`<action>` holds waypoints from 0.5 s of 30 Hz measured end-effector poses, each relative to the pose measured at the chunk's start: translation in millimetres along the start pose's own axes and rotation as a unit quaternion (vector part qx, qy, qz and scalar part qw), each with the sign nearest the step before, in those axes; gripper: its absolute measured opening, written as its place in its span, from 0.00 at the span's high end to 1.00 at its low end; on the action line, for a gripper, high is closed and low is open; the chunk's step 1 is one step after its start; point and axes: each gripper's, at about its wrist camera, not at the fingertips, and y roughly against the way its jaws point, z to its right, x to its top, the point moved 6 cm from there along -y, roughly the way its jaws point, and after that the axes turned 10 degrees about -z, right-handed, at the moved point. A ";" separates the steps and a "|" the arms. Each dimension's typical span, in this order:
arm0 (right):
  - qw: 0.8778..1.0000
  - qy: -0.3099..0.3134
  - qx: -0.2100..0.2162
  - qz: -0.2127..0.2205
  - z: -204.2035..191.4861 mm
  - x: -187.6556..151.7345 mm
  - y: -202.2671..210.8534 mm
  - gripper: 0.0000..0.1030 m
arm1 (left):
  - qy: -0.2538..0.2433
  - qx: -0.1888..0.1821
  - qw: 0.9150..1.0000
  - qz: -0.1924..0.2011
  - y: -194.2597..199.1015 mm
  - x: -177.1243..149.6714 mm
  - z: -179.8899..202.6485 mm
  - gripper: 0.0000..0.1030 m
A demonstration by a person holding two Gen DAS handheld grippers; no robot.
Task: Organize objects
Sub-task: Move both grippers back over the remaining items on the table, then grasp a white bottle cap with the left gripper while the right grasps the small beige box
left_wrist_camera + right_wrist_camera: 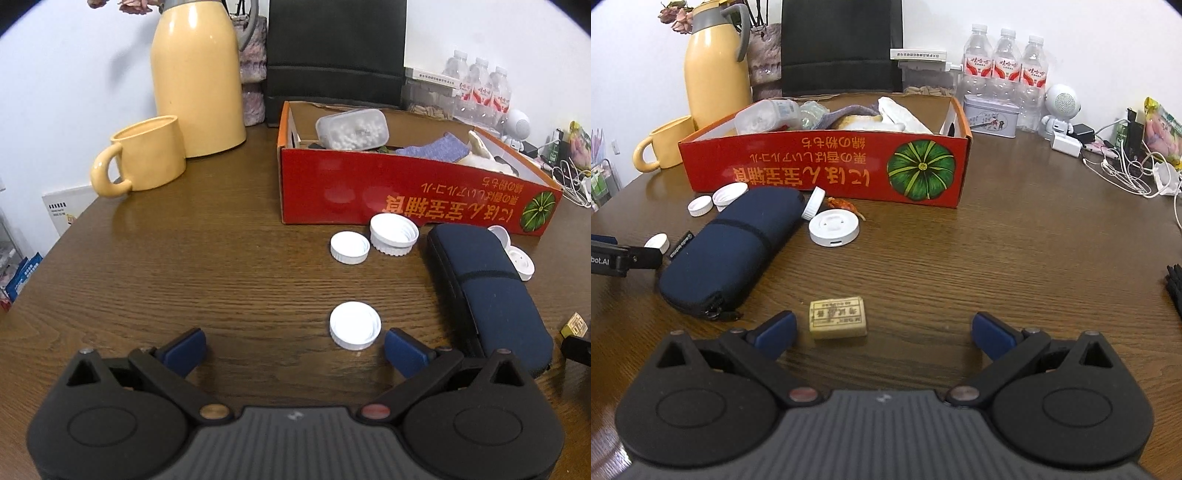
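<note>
A red cardboard box (399, 184) (827, 170) holds a clear tub, cloths and other items. My left gripper (293, 349) is open and empty, low over the table, with a white cap (354, 329) just ahead near its right finger. Two more white caps (349, 247) (393, 235) lie by the box. A dark blue zip case (487, 291) (731, 251) lies to the right. My right gripper (882, 332) is open and empty, with a small tan block (837, 317) just ahead near its left finger. A white round disc (833, 227) lies past the case.
A yellow thermos (195, 77) and yellow mug (147, 158) stand at the back left. Water bottles (1004, 70), a metal tin (991, 114), a white speaker figure (1060, 107) and tangled cables (1130, 173) sit at the back right. A black chair (838, 44) is behind the box.
</note>
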 end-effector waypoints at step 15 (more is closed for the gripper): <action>0.999 0.009 0.026 0.041 -10.9 -5.0 12.6 0.62 | -0.035 -0.029 0.998 0.046 15.2 -5.7 20.2 0.76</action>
